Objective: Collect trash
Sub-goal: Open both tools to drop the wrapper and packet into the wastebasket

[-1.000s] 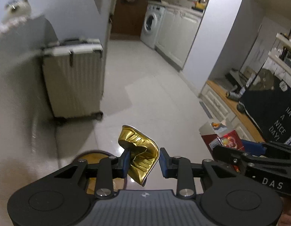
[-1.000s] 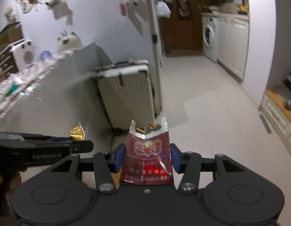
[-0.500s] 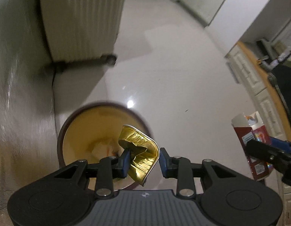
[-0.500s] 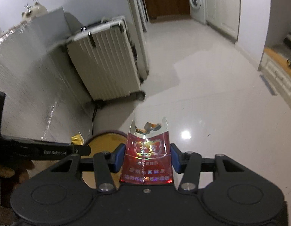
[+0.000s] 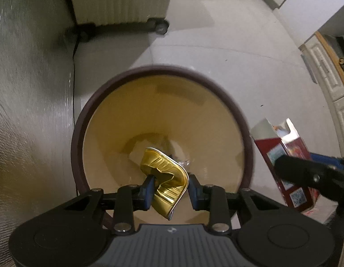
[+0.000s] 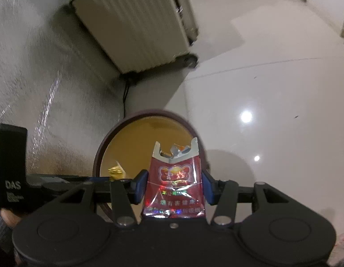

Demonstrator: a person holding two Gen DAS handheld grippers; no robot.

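You are holding your left gripper (image 5: 169,188) directly over the mouth of the round bin (image 5: 83,115), its 2 blue pads clamping a crumpled gold foil wrapper (image 5: 166,178) that is standing up between them. The bin's dark rim is framing a tan interior, and something pale is lying at the bottom, though the blur is making it hard to say what it is. Your right gripper (image 6: 174,185) is squeezing a red cigarette pack (image 6: 175,182) with its torn top pointing upward, and it is hovering near the bin's right edge rather than over the middle. From the right wrist view, the gold wrapper is showing as a small glint above the bin's opening. The bin is sitting on the pale tiled floor (image 6: 272,89), just beside a grey textured wall, with a cream ribbed suitcase (image 6: 136,22) standing behind it on dark wheels.
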